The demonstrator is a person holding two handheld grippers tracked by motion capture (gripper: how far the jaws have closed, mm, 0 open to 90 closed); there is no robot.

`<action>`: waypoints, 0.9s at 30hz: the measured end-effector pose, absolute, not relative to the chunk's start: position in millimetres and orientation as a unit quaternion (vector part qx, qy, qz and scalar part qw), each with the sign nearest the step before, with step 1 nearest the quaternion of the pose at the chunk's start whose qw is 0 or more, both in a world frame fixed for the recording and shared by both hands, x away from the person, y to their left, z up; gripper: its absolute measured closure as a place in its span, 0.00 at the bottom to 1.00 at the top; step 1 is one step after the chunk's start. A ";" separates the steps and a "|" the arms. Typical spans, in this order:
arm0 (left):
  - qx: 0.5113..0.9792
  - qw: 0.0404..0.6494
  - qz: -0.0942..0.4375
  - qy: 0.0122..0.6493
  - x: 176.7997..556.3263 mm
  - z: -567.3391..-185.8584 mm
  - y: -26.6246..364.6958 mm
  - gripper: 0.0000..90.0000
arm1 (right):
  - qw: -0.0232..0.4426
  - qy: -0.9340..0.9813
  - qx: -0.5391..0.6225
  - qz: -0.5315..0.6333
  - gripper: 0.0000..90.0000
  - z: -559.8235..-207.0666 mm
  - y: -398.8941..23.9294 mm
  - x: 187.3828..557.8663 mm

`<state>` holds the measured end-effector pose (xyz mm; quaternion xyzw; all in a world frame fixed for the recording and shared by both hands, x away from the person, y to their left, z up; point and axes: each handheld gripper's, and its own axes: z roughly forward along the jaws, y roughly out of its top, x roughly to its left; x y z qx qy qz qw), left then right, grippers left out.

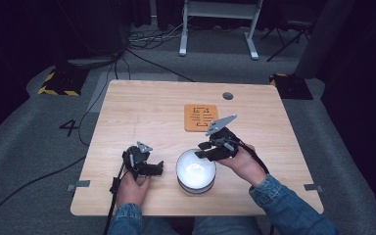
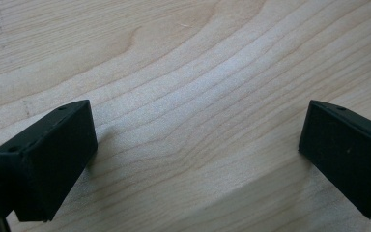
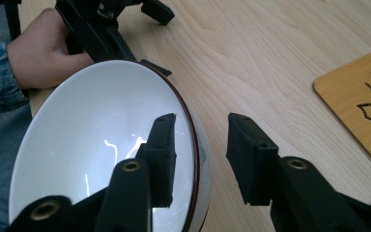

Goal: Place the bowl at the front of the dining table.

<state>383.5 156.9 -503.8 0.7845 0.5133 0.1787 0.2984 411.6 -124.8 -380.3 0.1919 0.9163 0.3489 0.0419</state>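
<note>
Black jaws of the right gripper stand on both sides of the white bowl's rim, one inside the bowl and one outside it. A gap shows between the outer jaw and the bowl's wall, so they are not pinching it yet. The bowl sits near the front edge of the table, about in the middle, between the two hands.

The left gripper rests on the table just left of the bowl. Its jaws are spread wide with only bare wood between them.

A flat wooden mat lies well behind the bowl, toward the back edge.

The step in hand looks like grabbing the bowl by its rim. Next, I think the right jaws must squeeze the thin wall tight, then lift gently so the bowl does not tip or slip. The mat may be where it goes.
</note>
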 end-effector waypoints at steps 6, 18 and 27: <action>0.785 0.299 0.177 0.513 383.5 -503.8 156.9 0.00 | 0.041 0.928 0.179 0.325 0.82 -385.9 -115.0 414.8; 0.785 0.299 0.178 0.513 383.6 -503.8 156.9 0.00 | 0.046 0.940 0.164 0.296 0.90 -383.3 -111.4 415.4; 0.785 0.299 0.178 0.513 383.5 -503.8 156.9 0.00 | 0.046 0.937 0.170 0.302 0.91 -373.7 -113.5 415.0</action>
